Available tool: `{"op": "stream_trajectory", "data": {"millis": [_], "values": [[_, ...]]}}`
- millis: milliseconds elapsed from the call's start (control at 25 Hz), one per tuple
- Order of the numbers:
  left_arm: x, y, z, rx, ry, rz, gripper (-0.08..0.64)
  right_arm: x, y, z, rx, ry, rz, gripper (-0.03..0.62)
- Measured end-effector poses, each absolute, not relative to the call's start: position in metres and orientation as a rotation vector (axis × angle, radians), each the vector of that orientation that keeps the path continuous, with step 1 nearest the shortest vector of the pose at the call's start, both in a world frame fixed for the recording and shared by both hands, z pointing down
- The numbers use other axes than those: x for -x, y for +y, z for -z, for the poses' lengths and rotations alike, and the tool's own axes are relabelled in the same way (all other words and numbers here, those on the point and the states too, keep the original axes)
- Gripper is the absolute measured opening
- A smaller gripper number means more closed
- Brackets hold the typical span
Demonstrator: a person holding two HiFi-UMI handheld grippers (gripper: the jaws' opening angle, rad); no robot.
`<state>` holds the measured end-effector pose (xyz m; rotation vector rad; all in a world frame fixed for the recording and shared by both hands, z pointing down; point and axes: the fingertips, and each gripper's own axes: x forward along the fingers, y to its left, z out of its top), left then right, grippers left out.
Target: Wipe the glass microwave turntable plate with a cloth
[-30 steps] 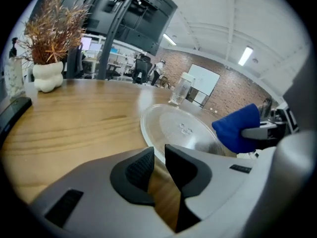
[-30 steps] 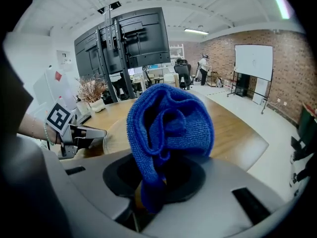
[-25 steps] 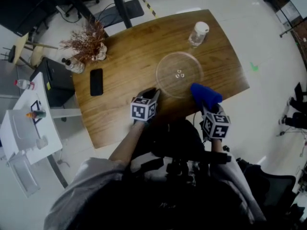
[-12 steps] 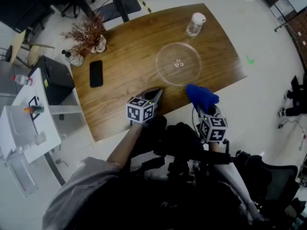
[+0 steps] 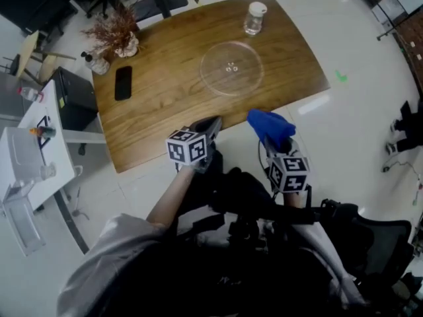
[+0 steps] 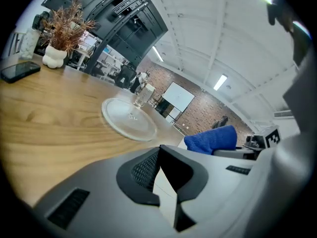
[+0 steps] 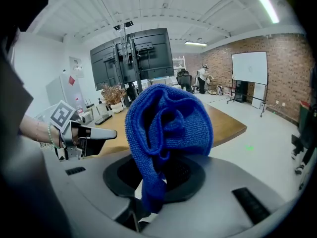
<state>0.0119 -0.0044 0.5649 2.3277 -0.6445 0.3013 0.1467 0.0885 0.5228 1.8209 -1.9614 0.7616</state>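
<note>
At the far left of the head view stood a white side table [image 5: 30, 157] with a black cabinet [image 5: 74, 104] beside it, and to their right the wooden table [image 5: 165, 107] filled the upper middle of the frame. On its upper left corner sat a vase of dried brown plants [image 5: 114, 35], with a dark phone [image 5: 123, 83] lying flat just below it. Lower down, near the centre, the left gripper [image 5: 211, 124] pointed toward the table's near edge, its marker cube [image 5: 185, 147] behind it; in the left gripper view its 2 jaws were pressed together with nothing between them. The glass turntable plate [image 5: 231, 68] lay flat on the table in the upper centre of the head view, well apart from both grippers and untouched, and the left gripper view showed it in the middle distance above the closed jaws. A clear jar with a white lid [image 5: 254, 18] stood just above and to the right of the plate. Right of centre, below the table's near edge and over the pale floor, the right gripper [image 5: 275, 142] had its jaws clamped on the blue cloth [image 5: 269, 127], which bunched up above them and hid most of the right gripper view's middle. A small green mark [image 5: 340, 76] showed on the floor at the right
</note>
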Motion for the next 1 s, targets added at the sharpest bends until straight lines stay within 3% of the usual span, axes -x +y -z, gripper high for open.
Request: {"op": "stream_trajectory", "data": {"millis": [320,1000], "values": [[-0.027,0.068,-0.557,-2.379,-0.607,-0.333,-0.002,-0.143,0.138,-0.522,-1.756,-2.027,-0.705,0.087],[0.043,0.112,-0.554,-2.299,-0.830,-0.246,-0.002,-0.104,0.154,-0.528,-1.591,-2.181,-0.668,0.087]]}}
